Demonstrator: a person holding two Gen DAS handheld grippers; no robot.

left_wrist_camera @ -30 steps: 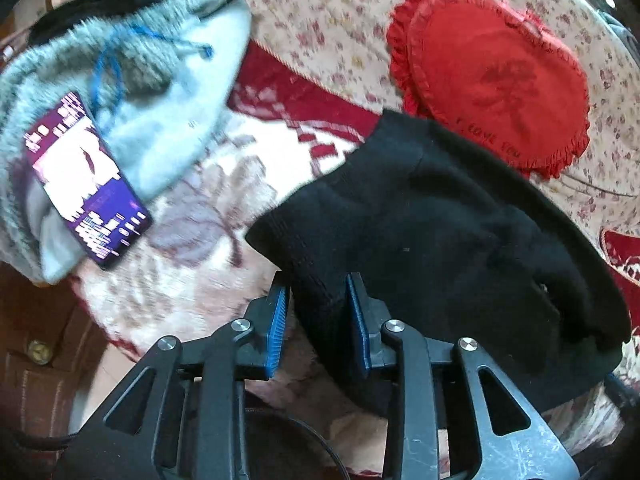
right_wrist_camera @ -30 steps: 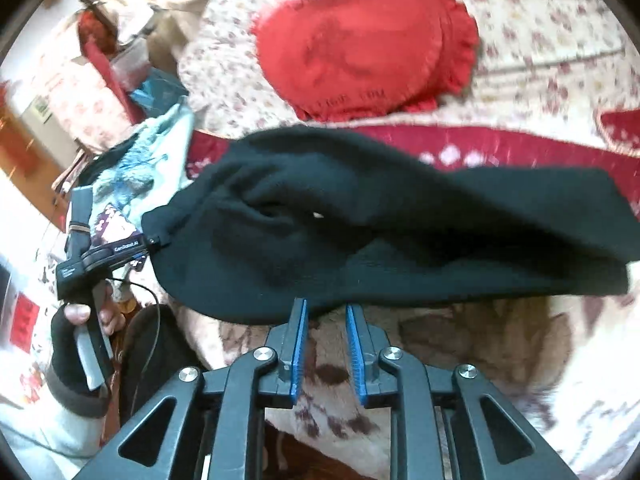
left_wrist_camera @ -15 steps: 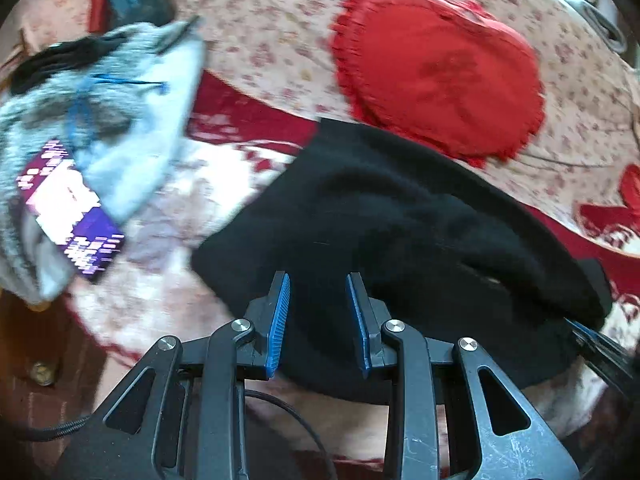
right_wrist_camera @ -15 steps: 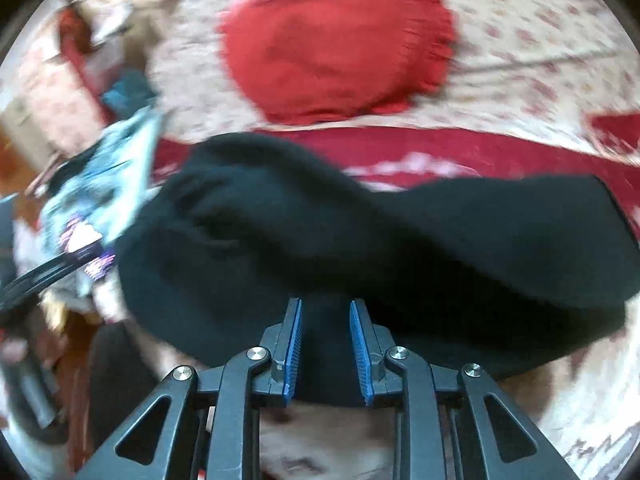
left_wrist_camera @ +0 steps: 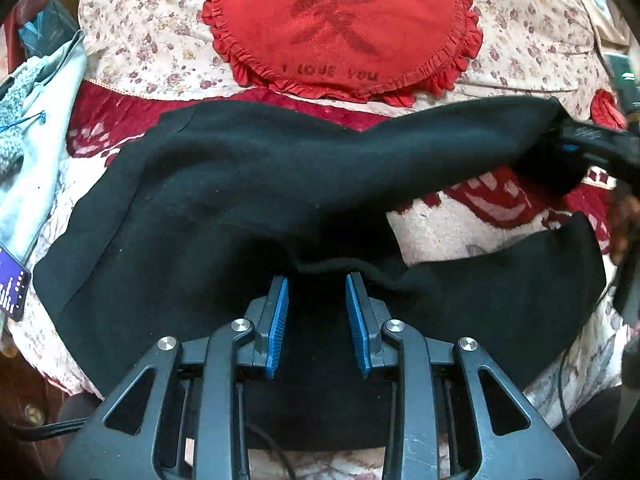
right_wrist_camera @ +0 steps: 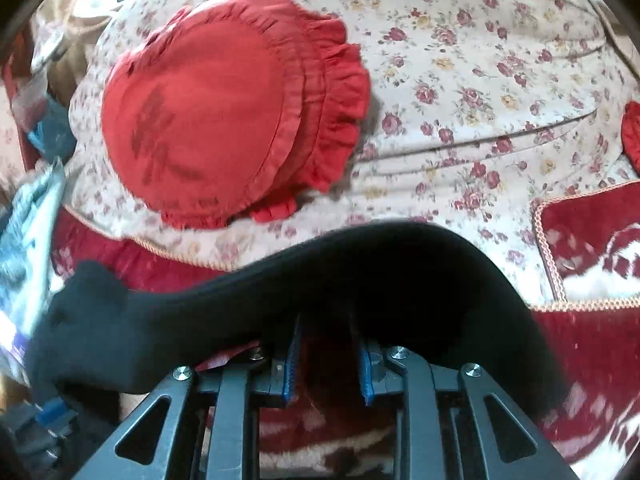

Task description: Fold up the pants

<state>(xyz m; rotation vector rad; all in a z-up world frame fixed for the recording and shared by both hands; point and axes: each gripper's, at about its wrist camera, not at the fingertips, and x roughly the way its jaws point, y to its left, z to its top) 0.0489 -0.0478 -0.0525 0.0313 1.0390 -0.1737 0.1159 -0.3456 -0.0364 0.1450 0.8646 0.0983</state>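
Observation:
The black pants [left_wrist_camera: 240, 184] lie spread over the blanket, seen from the left wrist. My left gripper [left_wrist_camera: 316, 280] hovers over their middle, just short of a fabric edge. Its blue pads [left_wrist_camera: 276, 320] stand a little apart and bare, with cloth under them, not pinched. One pant leg stretches up and to the right, where my right gripper [left_wrist_camera: 580, 148] holds its end. In the right wrist view the same black pants [right_wrist_camera: 380, 280] drape across my right gripper [right_wrist_camera: 326, 328], which is shut on the cloth and hidden at its tips.
A red frilled heart pillow [left_wrist_camera: 340, 28] rests on the floral bedspread [right_wrist_camera: 480, 80] behind the pants. A grey-blue fleece garment [left_wrist_camera: 36, 120] and a lit phone [left_wrist_camera: 12, 284] lie at the left. A person's hand [left_wrist_camera: 624, 220] shows at the right edge.
Both grippers moved right. The right one went from bare blanket beside the pants to holding a leg and pulling it out. The left one slid from the pants' left corner to their middle.

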